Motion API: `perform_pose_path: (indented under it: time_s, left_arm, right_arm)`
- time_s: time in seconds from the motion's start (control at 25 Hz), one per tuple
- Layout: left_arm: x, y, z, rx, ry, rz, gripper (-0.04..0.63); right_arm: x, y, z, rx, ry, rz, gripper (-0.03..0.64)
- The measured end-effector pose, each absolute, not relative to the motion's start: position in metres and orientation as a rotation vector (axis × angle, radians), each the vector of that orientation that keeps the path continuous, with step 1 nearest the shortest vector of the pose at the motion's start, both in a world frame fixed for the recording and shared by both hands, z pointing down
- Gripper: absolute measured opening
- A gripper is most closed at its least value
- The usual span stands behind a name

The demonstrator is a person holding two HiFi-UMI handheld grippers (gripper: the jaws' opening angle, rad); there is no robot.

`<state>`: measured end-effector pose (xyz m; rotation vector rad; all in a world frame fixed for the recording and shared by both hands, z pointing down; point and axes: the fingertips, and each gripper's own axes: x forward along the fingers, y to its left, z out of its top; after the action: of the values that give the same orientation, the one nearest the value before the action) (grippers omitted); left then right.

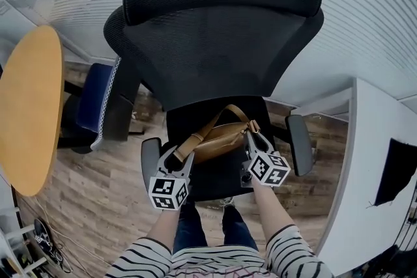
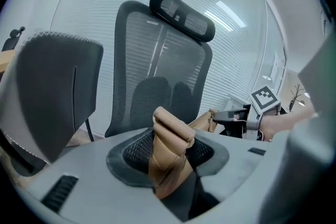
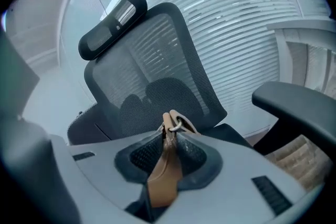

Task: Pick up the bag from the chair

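Note:
A tan leather bag [image 1: 221, 143] hangs just above the seat of a black mesh office chair [image 1: 215, 42]. Its strap [image 1: 215, 119] arches up between my two grippers. My left gripper [image 1: 184, 154] is shut on the strap's left end, which shows as a folded tan band [image 2: 169, 136] between the jaws. My right gripper [image 1: 250, 135] is shut on the strap's right end by its metal ring [image 3: 176, 126]. In the left gripper view the right gripper [image 2: 239, 115] shows beyond the bag [image 2: 202, 121].
The chair's armrests [image 1: 298, 143] flank the bag. A second chair with a blue seat [image 1: 94, 97] stands left, next to a round wooden table [image 1: 29, 107]. A white desk [image 1: 371, 179] runs along the right. The person's legs and striped sleeves are below.

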<state>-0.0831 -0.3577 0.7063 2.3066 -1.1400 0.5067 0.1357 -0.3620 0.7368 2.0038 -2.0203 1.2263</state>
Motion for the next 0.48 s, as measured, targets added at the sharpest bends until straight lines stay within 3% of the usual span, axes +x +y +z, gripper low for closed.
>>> perform_pose_path:
  time_s: [0.48]
  left_arm:
    - [-0.076,-0.335,0.596,2.414,-1.201,0.389,0.181]
  right_arm:
    - [0.143,-0.339,0.620,2.059,-2.113,1.091,0.092]
